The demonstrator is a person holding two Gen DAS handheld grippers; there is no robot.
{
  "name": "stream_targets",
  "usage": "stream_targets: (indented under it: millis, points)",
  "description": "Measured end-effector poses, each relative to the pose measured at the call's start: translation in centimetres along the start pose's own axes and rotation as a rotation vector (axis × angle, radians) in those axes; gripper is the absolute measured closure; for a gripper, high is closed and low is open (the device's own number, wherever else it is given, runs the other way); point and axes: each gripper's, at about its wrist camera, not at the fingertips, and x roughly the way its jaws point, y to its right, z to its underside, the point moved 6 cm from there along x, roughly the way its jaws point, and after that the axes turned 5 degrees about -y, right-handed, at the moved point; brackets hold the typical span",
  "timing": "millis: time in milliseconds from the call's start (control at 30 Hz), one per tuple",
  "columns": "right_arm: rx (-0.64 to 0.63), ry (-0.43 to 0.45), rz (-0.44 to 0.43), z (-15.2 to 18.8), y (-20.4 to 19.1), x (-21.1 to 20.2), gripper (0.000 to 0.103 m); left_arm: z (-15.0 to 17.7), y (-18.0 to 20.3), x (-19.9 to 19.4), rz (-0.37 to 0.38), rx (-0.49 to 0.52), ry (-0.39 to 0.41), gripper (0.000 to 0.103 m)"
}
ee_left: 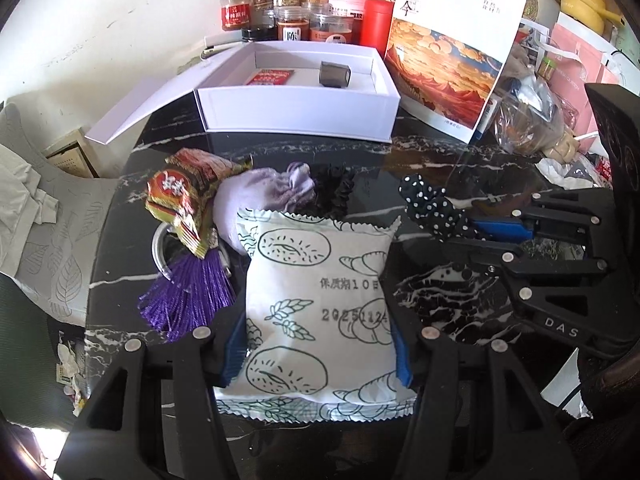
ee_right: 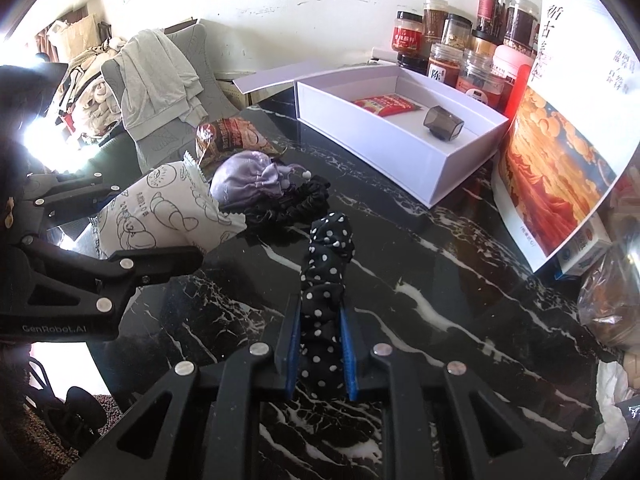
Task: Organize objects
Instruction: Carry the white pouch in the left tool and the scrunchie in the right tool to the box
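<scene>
Far left on the black marble bench (ee_left: 460, 312): a red-and-gold snack packet (ee_left: 182, 200) with a purple tassel (ee_left: 188, 300) below it, heaped with a lilac drawstring pouch (ee_left: 264, 196) and a black scrunchie (ee_left: 334, 192); apparently a pile not yet sorted.

Next, left hand-held gripper (ee_left: 320, 344), pinching a white pastry packet (ee_left: 320, 300) printed with bread drawings, blue pads pressed into both long edges. Gripped across the width, probably so the puffy bag does not slip or fold.

Further right, right hand-held gripper (ee_right: 320, 356), clamped narrowly on a black polka-dot scrunchie (ee_right: 326, 280), squeezed into a thin strip between the pads. Free end pointing forward above the bench, toward the box.

Behind, against the wall, an open white box (ee_left: 296, 108) with lid folded back to the left, already holding a red sachet (ee_left: 270, 77) and a small dark container (ee_left: 335, 74). Likely the destination, hence both items carried at once.

Far right, a propped book (ee_left: 452, 52) beside spice jars (ee_left: 292, 8); some care needed near it.
</scene>
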Motion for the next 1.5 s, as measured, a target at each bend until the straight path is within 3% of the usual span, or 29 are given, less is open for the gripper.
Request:
stream_targets:
  millis: [700,1500]
  points:
    - [-0.031,0.119,0.059,-4.9,0.7,-5.0,0.086,-6.9,-0.5,-5.7,-0.046,0.005,0.114,0.048]
    - [-0.009,0.157,0.097,-13.7,5.8,-3.9,0.086,-17.8,-3.9,-3.0,-0.04,0.012,0.119,0.048]
